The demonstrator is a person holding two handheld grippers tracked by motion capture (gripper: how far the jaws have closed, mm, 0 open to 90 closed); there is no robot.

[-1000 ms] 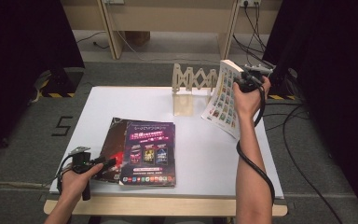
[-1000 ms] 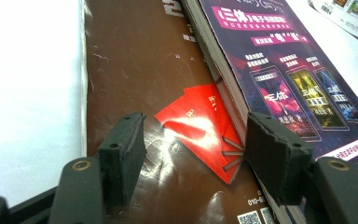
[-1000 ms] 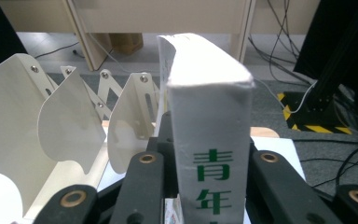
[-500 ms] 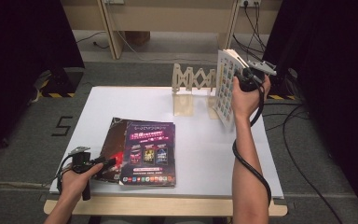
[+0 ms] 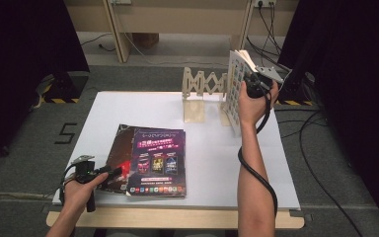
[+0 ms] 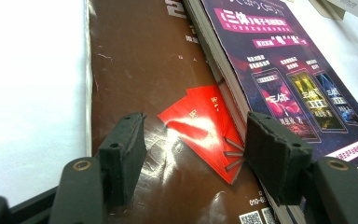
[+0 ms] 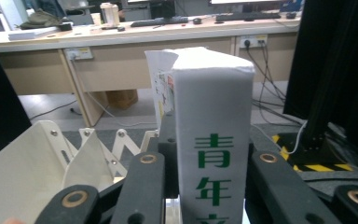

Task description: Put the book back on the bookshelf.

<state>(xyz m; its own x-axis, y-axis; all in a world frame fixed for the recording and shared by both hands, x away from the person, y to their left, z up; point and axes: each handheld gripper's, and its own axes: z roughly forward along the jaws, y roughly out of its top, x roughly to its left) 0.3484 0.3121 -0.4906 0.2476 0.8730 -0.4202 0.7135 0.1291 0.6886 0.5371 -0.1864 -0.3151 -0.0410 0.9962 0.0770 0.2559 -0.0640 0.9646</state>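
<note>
The white table [image 5: 103,113] carries two stacked magazines at its near left corner and a wooden folding rack [image 5: 202,94] at its far edge, right of the middle. The lower magazine [image 5: 116,153] has a brown cover and sticks out to the left from under the upper magazine [image 5: 158,160], whose cover is dark purple with pink print. A red card [image 6: 200,123] lies on the brown cover, tucked partly under the upper magazine's edge.

Compared with a second ago, the white book [image 5: 236,89] in the right gripper [image 5: 254,85] has swung from a slant to nearly upright, and it now hangs above the far right part of the table, just beside the rack's right end. The jaws pinch the book by its spine, which bears green characters in the right gripper view [image 7: 213,186]. The rack's pale plates [image 7: 23,172] stand to the left of the book in that view, between it and the rest of the rack.

The left gripper [image 5: 109,171] has kept its place at the near left corner. Its jaws stand spread, low over the brown cover, one on each side of the red card and pressing nothing. The right-hand jaw in the left gripper view sits against the upper magazine's page edge.

A black cable [image 5: 256,173] trails down along the right forearm.
</note>
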